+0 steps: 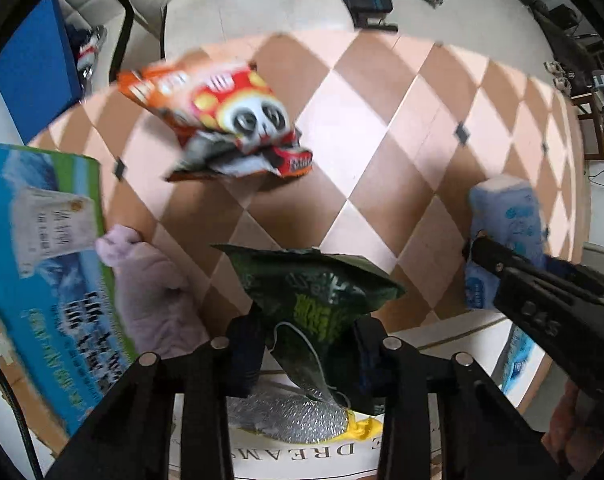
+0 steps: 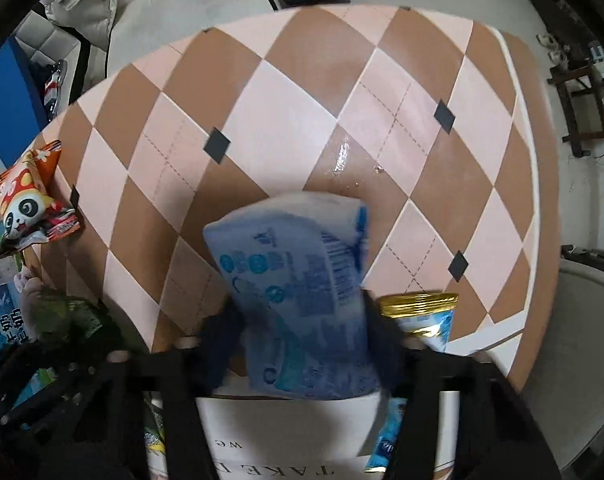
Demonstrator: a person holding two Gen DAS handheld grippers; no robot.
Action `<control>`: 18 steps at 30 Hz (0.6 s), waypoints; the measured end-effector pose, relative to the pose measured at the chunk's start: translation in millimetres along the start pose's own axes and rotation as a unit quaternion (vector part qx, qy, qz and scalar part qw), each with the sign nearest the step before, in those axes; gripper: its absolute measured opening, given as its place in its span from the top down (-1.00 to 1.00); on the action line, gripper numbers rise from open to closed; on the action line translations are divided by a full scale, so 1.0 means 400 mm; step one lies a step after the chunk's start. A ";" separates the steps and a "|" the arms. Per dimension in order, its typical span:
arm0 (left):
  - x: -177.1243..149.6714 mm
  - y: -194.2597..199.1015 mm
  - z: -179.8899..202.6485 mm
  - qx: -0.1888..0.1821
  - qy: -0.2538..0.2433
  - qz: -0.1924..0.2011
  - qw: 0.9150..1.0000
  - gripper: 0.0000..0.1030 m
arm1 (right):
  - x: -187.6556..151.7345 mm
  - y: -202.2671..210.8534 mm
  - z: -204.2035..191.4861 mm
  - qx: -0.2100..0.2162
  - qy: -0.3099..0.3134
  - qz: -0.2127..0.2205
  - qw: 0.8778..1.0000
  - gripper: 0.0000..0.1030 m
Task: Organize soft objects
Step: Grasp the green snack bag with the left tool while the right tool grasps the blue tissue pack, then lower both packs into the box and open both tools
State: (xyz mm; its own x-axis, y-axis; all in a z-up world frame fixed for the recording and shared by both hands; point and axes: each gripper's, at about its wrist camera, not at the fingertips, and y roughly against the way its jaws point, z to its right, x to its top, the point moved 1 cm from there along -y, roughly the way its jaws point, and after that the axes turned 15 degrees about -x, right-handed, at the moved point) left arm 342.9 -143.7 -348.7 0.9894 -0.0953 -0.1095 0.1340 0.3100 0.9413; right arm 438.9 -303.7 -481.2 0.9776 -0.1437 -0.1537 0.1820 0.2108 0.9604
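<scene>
Green snack bag in our left gripper, blue tissue pack in right gripper; panda bag ahead left unsorted.

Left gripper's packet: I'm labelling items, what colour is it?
Dark green packet with lighter green print, clearest in the left wrist view.

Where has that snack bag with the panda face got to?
The panda bag lies on the checkered table, left of centre in the left wrist view, beyond the green bag held in the left gripper.
</scene>
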 end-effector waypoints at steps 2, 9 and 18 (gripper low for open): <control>-0.001 0.047 0.014 -0.010 -0.011 0.012 1.000 0.38 | -0.019 0.013 0.002 0.004 -0.003 0.001 1.000 0.28; -0.064 0.308 0.013 -0.046 -0.058 0.072 0.995 0.38 | -0.142 0.196 0.031 0.045 -0.026 0.058 0.997 0.31; -0.148 0.565 -0.278 -0.034 -0.065 0.108 0.992 0.38 | -0.364 0.508 -0.184 0.146 0.012 0.123 0.982 0.30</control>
State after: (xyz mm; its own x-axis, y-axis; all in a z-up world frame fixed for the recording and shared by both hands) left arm 320.9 37.1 -165.1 0.9807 -0.1394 0.1374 -0.0715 0.3983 0.9145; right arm 341.2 -168.8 -280.9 0.9909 -0.0998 0.0901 -0.0954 -0.0496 0.9942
